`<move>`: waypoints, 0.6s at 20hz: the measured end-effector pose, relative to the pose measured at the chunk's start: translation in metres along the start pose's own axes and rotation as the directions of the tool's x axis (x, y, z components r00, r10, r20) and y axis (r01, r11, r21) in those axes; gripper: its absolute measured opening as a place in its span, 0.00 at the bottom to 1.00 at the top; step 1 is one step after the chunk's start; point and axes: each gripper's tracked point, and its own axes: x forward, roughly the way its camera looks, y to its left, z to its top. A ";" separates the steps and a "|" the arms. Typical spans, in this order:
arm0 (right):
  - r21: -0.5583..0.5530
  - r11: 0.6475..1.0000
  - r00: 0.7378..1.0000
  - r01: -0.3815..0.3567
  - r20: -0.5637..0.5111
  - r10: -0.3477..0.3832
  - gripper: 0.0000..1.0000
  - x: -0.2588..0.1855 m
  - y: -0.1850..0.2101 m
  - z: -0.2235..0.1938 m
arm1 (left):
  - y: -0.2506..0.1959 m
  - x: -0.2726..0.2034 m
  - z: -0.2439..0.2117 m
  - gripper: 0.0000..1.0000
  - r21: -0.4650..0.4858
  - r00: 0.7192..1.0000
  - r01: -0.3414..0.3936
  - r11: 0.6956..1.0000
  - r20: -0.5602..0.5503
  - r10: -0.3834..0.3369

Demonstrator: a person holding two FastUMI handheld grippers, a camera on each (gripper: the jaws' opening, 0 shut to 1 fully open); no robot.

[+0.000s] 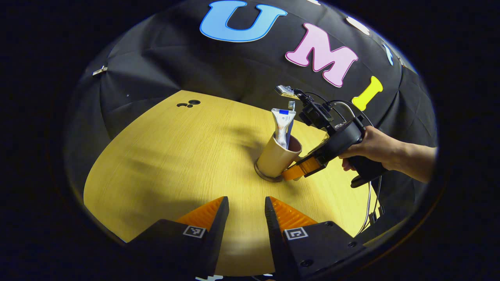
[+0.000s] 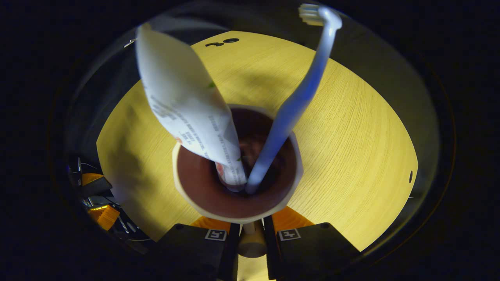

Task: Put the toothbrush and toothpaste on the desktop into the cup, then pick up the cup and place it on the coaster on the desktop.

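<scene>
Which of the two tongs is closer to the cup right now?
The right. The right tongs are at the cup, fingers around its handle. The left tongs sit apart from it, open over bare table.

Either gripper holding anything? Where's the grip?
Right gripper holds the cup low on its side, near the base. Left gripper holds nothing.

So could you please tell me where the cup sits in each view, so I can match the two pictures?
Left gripper view: the cup stands right of centre on the table, the right claw at its base.
Right gripper view: the cup is at lower centre, seen from above, just past that claw's fingers.
Shared landmark: the toothpaste sticking out of the cup.
</scene>
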 end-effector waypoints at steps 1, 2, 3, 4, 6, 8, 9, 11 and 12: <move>0.000 1.000 1.000 -0.003 0.011 0.003 0.34 -0.002 0.000 0.002 | -0.001 -0.001 0.000 0.59 0.001 1.000 0.001 1.000 0.003 -0.001; -0.005 1.000 1.000 -0.002 0.022 0.002 0.34 -0.005 -0.001 0.002 | -0.002 -0.001 0.001 0.59 0.002 1.000 0.004 1.000 0.007 -0.004; -0.005 1.000 0.999 0.005 0.040 -0.005 0.36 -0.009 -0.002 0.005 | -0.004 -0.002 0.002 0.59 0.005 1.000 0.005 1.000 0.009 -0.005; 0.000 1.000 0.998 0.005 0.056 -0.005 0.39 -0.016 -0.002 0.006 | -0.004 -0.002 0.003 0.59 0.009 1.000 0.005 1.000 0.011 -0.005; 0.023 1.000 0.994 -0.005 0.107 0.002 0.47 -0.034 -0.003 0.013 | -0.009 -0.006 0.005 0.59 0.020 1.000 0.011 1.000 0.018 -0.012; 0.052 0.999 0.987 -0.006 0.158 -0.002 0.63 -0.058 -0.007 0.014 | -0.014 -0.008 0.009 0.59 0.033 1.000 0.016 0.999 0.023 -0.017; 0.068 0.998 0.982 -0.004 0.187 -0.009 0.66 -0.072 -0.010 0.016 | -0.017 -0.010 0.013 0.59 0.040 0.999 0.019 0.999 0.028 -0.020; 0.099 0.995 0.969 0.006 0.243 -0.030 0.70 -0.095 -0.016 0.018 | -0.022 -0.015 0.020 0.59 0.051 0.999 0.024 0.998 0.037 -0.026; 0.110 0.994 0.962 0.007 0.272 -0.037 0.71 -0.106 -0.018 0.019 | -0.025 -0.016 0.023 0.59 0.058 0.999 0.027 0.998 0.042 -0.030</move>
